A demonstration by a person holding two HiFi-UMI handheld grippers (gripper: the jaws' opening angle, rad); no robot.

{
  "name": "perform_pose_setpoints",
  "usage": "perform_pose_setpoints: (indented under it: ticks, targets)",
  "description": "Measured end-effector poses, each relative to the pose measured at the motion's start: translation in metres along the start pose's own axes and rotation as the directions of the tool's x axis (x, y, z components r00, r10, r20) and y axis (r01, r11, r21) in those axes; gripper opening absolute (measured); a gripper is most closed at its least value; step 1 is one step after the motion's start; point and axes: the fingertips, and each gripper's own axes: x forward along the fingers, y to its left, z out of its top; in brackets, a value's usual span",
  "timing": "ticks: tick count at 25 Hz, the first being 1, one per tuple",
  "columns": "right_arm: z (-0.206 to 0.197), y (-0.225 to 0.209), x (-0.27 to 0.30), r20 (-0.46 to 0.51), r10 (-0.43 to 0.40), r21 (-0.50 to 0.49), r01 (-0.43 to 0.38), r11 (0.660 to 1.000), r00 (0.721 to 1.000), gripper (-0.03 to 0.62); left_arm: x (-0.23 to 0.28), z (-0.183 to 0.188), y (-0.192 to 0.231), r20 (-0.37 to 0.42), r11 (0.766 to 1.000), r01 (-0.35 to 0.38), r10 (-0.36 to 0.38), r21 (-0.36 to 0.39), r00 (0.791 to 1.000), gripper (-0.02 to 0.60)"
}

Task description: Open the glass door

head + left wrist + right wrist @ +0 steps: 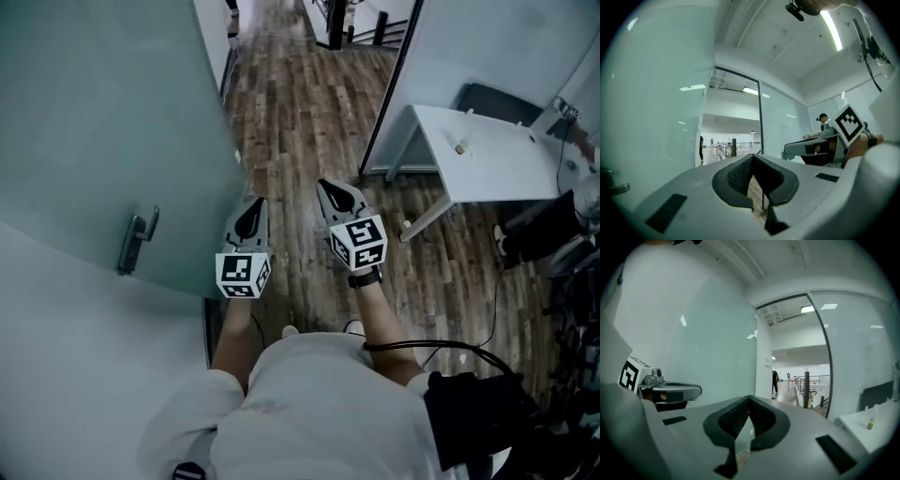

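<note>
The frosted glass door (103, 122) stands swung open at the left of the head view, its grey lever handle (138, 239) on the near face. My left gripper (248, 217) is shut and empty, held level just right of the door's edge, clear of the handle. My right gripper (339, 197) is shut too, with nothing in it, beside the left one over the wooden floor. In the left gripper view the closed jaws (751, 157) point through the open doorway; the handle (614, 188) shows at the far left. The right gripper view shows its jaws (749, 398) closed, the door glass (712, 348) to the left.
A black door-frame post (389, 89) rises right of the opening. A white table (497, 159) with a small bottle stands at the right, with a seated person's leg (544, 230) by it. A black cable (469, 347) trails across the plank floor (300, 112).
</note>
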Motion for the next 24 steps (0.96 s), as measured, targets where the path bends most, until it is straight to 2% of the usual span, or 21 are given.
perform_pose_setpoints:
  ticks: [5, 9, 15, 24]
  targets:
    - [0.024, -0.051, -0.038, 0.095, -0.159, 0.012, 0.159, 0.987, 0.983, 0.003, 0.043, 0.008, -0.045, 0.027, 0.997, 0.076, -0.076, -0.017, 0.997, 0.002]
    - [0.025, -0.072, -0.055, 0.122, -0.227, 0.028, 0.225, 0.974, 0.966, 0.003, 0.056, 0.007, -0.07, 0.032, 0.993, 0.119, -0.118, -0.014, 0.992, 0.002]
    - [0.025, -0.087, -0.063, 0.136, -0.232, 0.06, 0.226, 0.972, 0.963, 0.003, 0.06, 0.013, -0.08, 0.04, 0.994, 0.111, -0.111, 0.006, 0.993, 0.003]
    - [0.025, -0.092, -0.071, 0.161, -0.206, 0.08, 0.195, 0.978, 0.965, 0.003, 0.047, 0.008, -0.069, 0.024, 1.0, 0.028, -0.028, 0.004, 0.999, 0.003]
